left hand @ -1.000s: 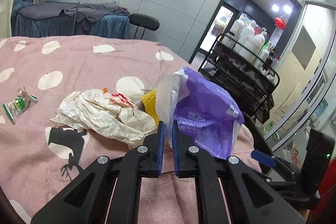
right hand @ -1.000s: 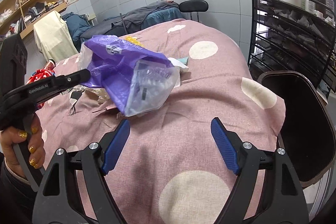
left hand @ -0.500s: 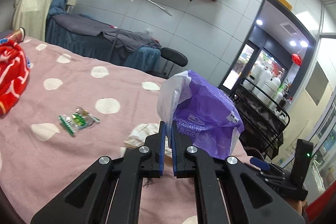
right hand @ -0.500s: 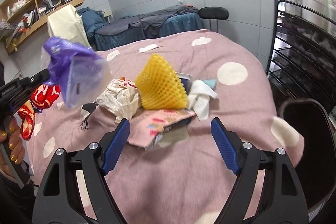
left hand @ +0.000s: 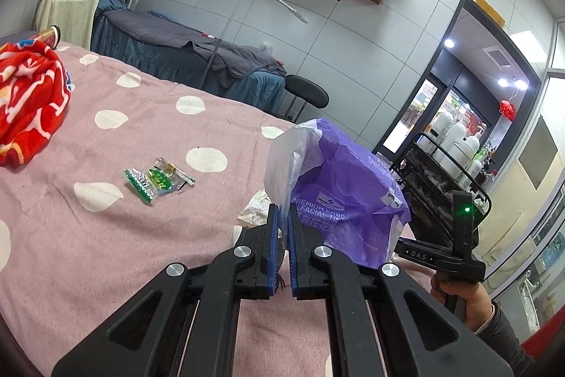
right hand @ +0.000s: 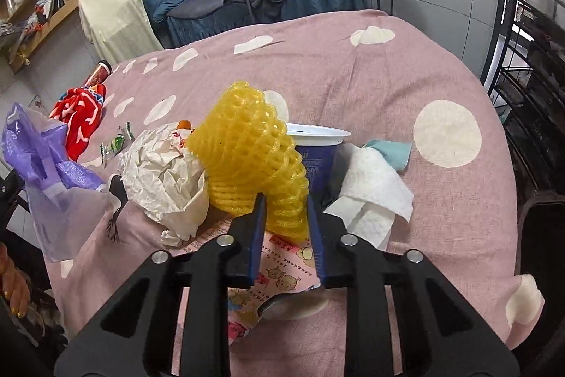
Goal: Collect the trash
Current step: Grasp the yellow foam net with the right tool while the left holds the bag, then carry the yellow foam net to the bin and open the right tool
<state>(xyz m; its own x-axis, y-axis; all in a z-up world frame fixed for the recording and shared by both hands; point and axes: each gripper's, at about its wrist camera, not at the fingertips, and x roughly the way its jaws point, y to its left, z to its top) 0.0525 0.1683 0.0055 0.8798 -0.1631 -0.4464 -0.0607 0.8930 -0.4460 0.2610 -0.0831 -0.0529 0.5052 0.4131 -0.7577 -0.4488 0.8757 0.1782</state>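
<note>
The left gripper (left hand: pixel 282 218) is clenched on the clear edge of a purple plastic facial-tissue bag (left hand: pixel 344 186) and holds it lifted above the pink bed cover with white dots (left hand: pixel 148 115). Far to its left on the cover lies a small green and clear candy wrapper (left hand: pixel 157 180), and further left a red patterned cloth (left hand: pixel 30 101) is bunched up. A bit of crumpled white paper (left hand: pixel 256 209) shows just behind the fingers.

The right gripper (right hand: pixel 284 212) is closed around the lower end of a yellow foam fruit net (right hand: pixel 252 161), grasping it. The net stands in the middle of the trash heap and hides much of what is behind it. Touching it on the left is the large crumpled white paper wrapper (right hand: pixel 162 179); right behind it stands a blue paper cup with white rim (right hand: pixel 319 158). To the right of the cup lie a folded white paper tissue (right hand: pixel 374 189) and a small light-blue cloth piece (right hand: pixel 390 149). Under the fingers a pink printed paper sheet with cartoon bears (right hand: pixel 282 274) lies flat on the cover. A black wire rack (right hand: pixel 533 59) stands beside the bed at the right.
</note>
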